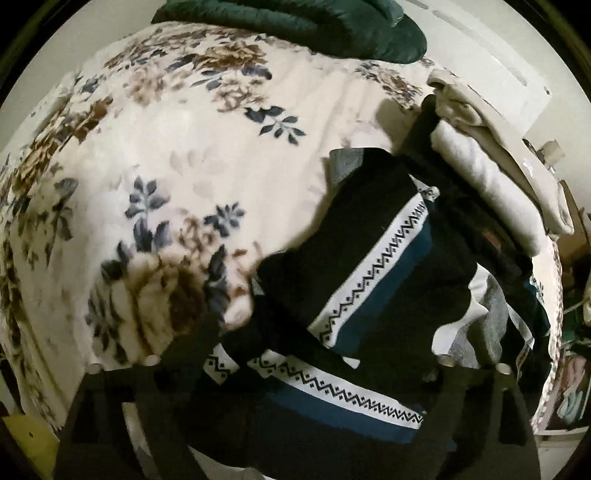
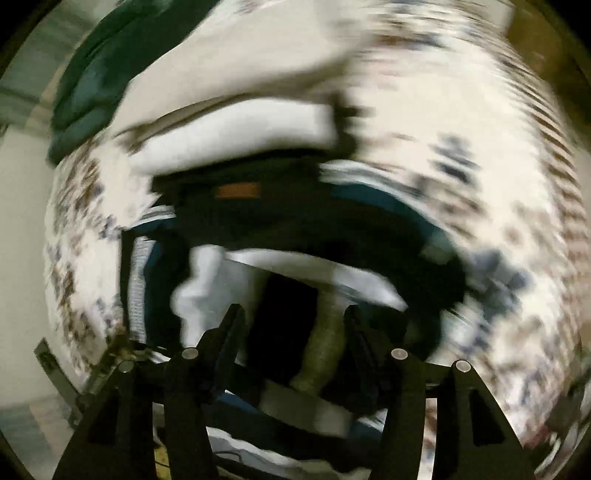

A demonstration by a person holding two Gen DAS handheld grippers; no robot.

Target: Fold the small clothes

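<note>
A black knitted garment (image 1: 369,266) with white zigzag bands and teal stripes lies crumpled on the floral blanket (image 1: 184,129). My left gripper (image 1: 314,354) hangs over its near end, jaws wide apart, the pads not pressing on the cloth. The right wrist view is heavily blurred. There the same dark garment (image 2: 295,221) lies below my right gripper (image 2: 293,325), whose fingers stand apart. Dark cloth and an olive-coloured ribbed piece (image 2: 321,354) show in the gap, and I see no grip on either.
A stack of folded cream and white clothes (image 1: 480,173) sits at the garment's far right, seen also as the pale stack (image 2: 240,129). A dark green quilt (image 1: 295,22) lies at the bed's far end. Clutter (image 1: 576,398) stands past the bed's right edge.
</note>
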